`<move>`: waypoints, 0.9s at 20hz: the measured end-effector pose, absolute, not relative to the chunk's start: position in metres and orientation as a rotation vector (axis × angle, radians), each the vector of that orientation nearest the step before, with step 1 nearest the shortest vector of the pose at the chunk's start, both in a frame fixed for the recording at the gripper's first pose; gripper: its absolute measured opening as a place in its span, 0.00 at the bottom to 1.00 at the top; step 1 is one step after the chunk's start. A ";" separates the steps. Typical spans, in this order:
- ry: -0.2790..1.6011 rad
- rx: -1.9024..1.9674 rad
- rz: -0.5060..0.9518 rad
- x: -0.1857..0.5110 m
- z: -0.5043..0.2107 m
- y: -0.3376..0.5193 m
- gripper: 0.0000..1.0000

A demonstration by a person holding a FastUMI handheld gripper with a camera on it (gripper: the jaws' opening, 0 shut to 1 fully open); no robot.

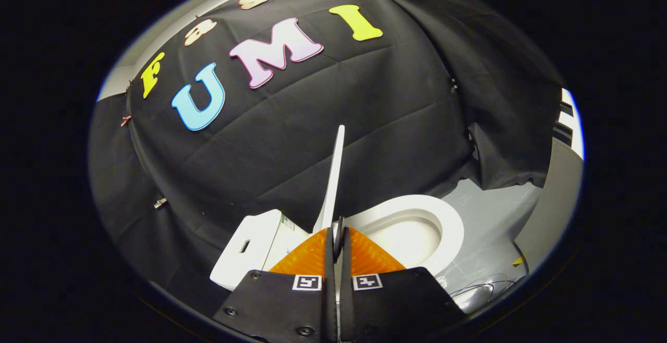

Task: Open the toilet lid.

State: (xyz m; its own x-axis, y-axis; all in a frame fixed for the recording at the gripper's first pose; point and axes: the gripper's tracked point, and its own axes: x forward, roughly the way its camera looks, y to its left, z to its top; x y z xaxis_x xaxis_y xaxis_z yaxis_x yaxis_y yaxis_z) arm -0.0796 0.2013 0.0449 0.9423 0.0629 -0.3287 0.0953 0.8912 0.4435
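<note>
Toilet lid (333, 176), standing nearly upright and pinched in our closed gripper (338, 239), could slam onto the seat (448, 223) if we let go before it tips past vertical.

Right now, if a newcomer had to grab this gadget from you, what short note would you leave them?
Gripper: fingers pinched on the lower edge of the toilet lid, which runs up from between them.
Lid: raised, standing about upright, seen edge-on between the tank and the bowl.
Seat: down, bowl uncovered, just beyond the fingers.
Done: lid lifted.
Left: probably lean it back toward the tank, then let go and draw away.
</note>
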 end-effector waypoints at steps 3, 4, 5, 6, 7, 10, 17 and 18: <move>0.327 0.435 -0.006 -0.080 0.057 0.222 0.07; 0.325 0.424 0.000 -0.079 0.061 0.230 0.07; 0.323 0.419 0.005 -0.077 0.065 0.236 0.08; 0.323 0.409 0.007 -0.076 0.068 0.243 0.07; 0.323 0.397 0.007 -0.077 0.070 0.250 0.07; 0.309 0.360 0.005 -0.077 0.079 0.266 0.08; 0.283 0.273 -0.004 -0.075 0.094 0.313 0.08; 0.278 0.264 -0.002 -0.075 0.096 0.320 0.08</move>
State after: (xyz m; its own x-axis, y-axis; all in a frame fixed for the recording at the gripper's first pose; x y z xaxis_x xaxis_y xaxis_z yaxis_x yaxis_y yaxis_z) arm -0.0749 0.3201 0.0961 0.9618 0.0344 -0.2717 0.0382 0.9655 0.2577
